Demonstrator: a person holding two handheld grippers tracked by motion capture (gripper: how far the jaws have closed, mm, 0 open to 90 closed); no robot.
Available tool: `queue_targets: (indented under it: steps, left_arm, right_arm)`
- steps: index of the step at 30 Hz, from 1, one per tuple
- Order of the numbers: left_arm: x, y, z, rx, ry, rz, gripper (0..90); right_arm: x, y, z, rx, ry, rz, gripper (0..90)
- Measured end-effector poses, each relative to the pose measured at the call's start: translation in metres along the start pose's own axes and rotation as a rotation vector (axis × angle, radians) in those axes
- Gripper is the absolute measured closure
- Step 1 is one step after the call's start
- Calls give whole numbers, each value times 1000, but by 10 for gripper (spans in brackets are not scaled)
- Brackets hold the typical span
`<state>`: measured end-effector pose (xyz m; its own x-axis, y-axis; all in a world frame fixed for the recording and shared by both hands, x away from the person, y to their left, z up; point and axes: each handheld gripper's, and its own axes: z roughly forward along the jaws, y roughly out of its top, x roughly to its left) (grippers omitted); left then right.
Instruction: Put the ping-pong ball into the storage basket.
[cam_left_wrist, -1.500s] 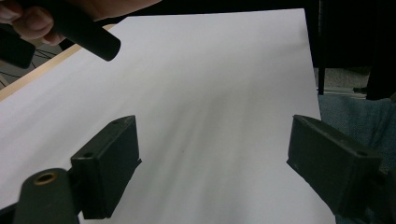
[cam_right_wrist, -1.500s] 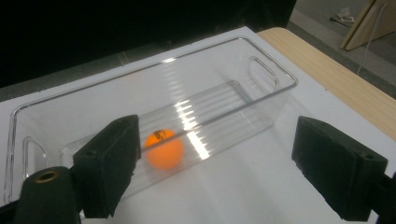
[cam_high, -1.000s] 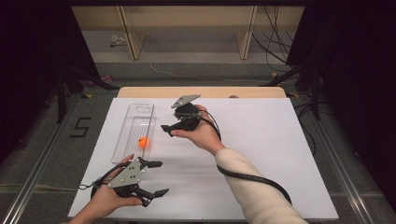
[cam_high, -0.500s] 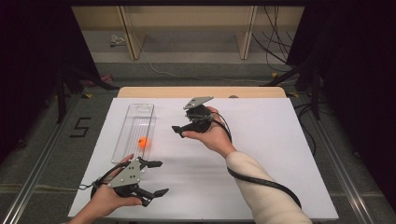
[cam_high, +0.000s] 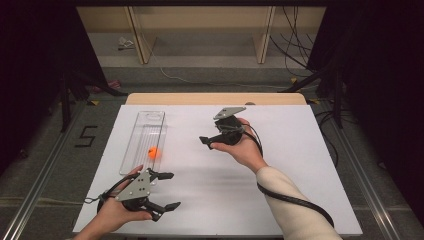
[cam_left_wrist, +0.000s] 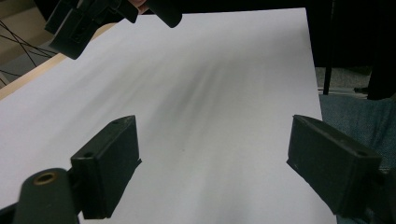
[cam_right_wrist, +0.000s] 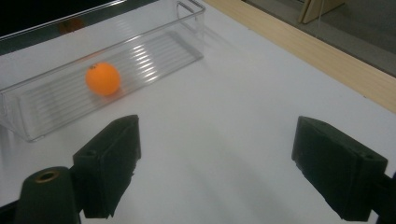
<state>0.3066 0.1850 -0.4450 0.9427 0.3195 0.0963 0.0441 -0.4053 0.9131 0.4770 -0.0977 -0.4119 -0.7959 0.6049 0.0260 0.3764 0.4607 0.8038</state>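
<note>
A small orange ball lies in a long clear plastic tray on the left part of the white table. In the right gripper view the ball rests near the middle of the tray, ahead and left of the jaws. My right gripper hovers at the table's middle, pointing left toward the tray, open and empty. My left gripper sits near the front left edge, open with nothing between its jaws. It points right across bare table.
The white table top has a wooden strip along its far edge. In the left gripper view the right gripper hangs at the upper left. Cables and frame legs lie on the floor beyond the table.
My right gripper has moved to the right, away from the tray, staying open. The left gripper and the ball have not moved.
</note>
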Motion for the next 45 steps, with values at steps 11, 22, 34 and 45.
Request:
queue_targets:
  steps: [11, 22, 34, 45]
  left_arm:
    - [0, 0, 0, 1, 1, 0, 161]
    - [0, 0, 0, 2, 1, 0, 161]
    - [0, -1, 0, 4, 1, -3, 161]
    - [0, 0, 0, 4, 1, -1, 161]
  right_arm:
    - [-12, -19, -12, 8, -25, 35, 164]
    - [-24, -35, -28, 3, -54, 60, 164]
    - [-33, -55, -47, -6, -76, 94, 164]
    - [-39, -68, -67, -16, -100, 112, 164]
